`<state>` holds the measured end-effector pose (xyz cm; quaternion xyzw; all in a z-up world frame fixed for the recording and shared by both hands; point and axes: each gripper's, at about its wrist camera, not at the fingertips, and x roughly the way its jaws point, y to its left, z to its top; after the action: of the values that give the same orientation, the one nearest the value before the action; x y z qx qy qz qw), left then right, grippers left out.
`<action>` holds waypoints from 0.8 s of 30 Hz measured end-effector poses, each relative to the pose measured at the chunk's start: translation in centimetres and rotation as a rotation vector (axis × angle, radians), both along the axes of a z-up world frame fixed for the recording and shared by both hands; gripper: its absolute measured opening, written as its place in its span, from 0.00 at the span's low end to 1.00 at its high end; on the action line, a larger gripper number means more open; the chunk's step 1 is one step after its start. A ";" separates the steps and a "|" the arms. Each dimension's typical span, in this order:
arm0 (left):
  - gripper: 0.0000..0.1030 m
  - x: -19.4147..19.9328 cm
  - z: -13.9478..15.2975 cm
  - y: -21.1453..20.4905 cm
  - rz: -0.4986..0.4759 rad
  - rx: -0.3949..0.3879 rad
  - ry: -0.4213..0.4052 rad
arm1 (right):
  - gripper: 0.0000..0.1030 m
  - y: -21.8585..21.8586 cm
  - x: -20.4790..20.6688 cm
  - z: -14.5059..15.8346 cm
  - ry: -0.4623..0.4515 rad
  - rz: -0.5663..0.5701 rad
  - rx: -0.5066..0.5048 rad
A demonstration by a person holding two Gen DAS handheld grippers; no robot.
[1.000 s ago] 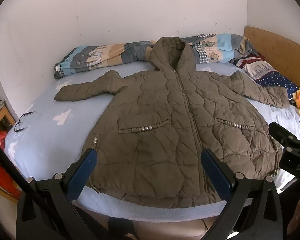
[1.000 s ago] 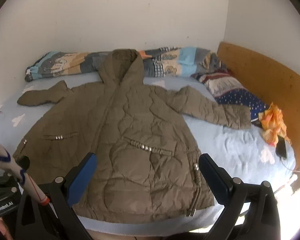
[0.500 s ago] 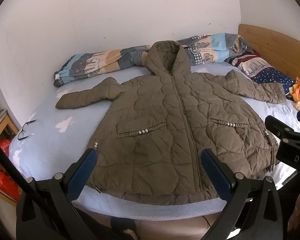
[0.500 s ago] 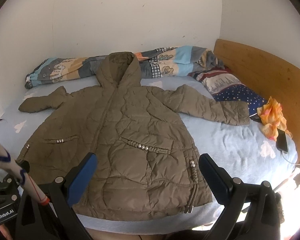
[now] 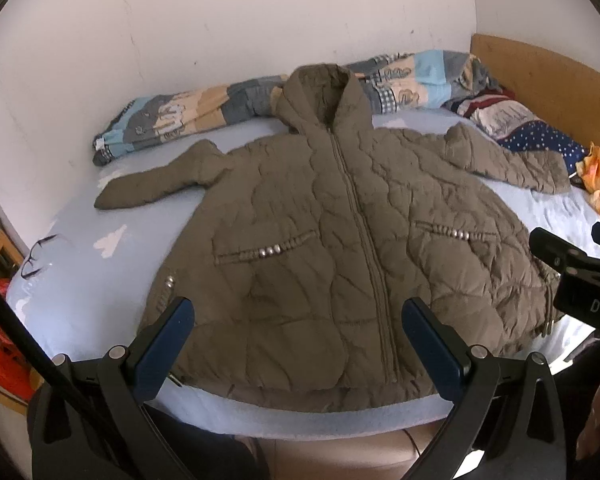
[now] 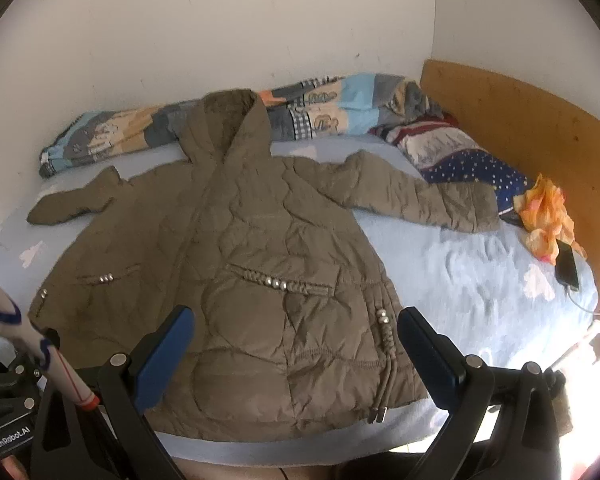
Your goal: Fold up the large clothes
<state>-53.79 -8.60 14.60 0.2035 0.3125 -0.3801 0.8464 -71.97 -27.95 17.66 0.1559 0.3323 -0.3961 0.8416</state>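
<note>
An olive quilted hooded jacket (image 5: 332, 248) (image 6: 236, 264) lies flat and face up on the light blue bed (image 5: 88, 288), zip closed, both sleeves spread out sideways and the hood toward the wall. My left gripper (image 5: 298, 312) hangs open above the jacket's hem, left of the zip, with nothing between its blue pads. My right gripper (image 6: 296, 320) is open too, held over the hem on the jacket's right side near the drawcord. Neither touches the cloth. The right gripper's body shows at the right edge of the left wrist view.
A rolled patterned blanket (image 5: 228, 108) lies along the wall behind the hood. A starred pillow (image 6: 472, 168), an orange cloth (image 6: 548, 212) and a phone (image 6: 567, 266) sit by the wooden headboard (image 6: 520, 120). Glasses (image 5: 38, 256) lie near the bed's left edge.
Both grippers have drawn back and risen a little, so the jacket sits lower and further off in each view. The jacket has not moved.
</note>
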 end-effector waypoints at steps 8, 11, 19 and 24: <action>1.00 1.0 -1.0 -0.3 0.014 0.007 0.042 | 1.00 -0.8 0.3 -1.0 0.016 -0.002 0.048; 1.00 1.3 -1.3 -0.5 0.012 0.003 0.048 | 1.00 -0.7 0.3 -1.2 0.025 -0.002 0.034; 1.00 2.2 -0.3 -2.6 -0.005 -0.042 0.023 | 1.00 -2.6 0.4 -2.2 0.050 -0.026 0.063; 1.00 3.6 2.7 -6.2 -0.037 -0.127 -0.104 | 1.00 -5.5 -0.8 0.3 -0.056 -0.056 0.062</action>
<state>-50.22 -14.84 17.27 0.1746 0.2397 -0.4037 0.8655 -72.78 -33.44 17.95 0.2023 0.3164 -0.4044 0.8339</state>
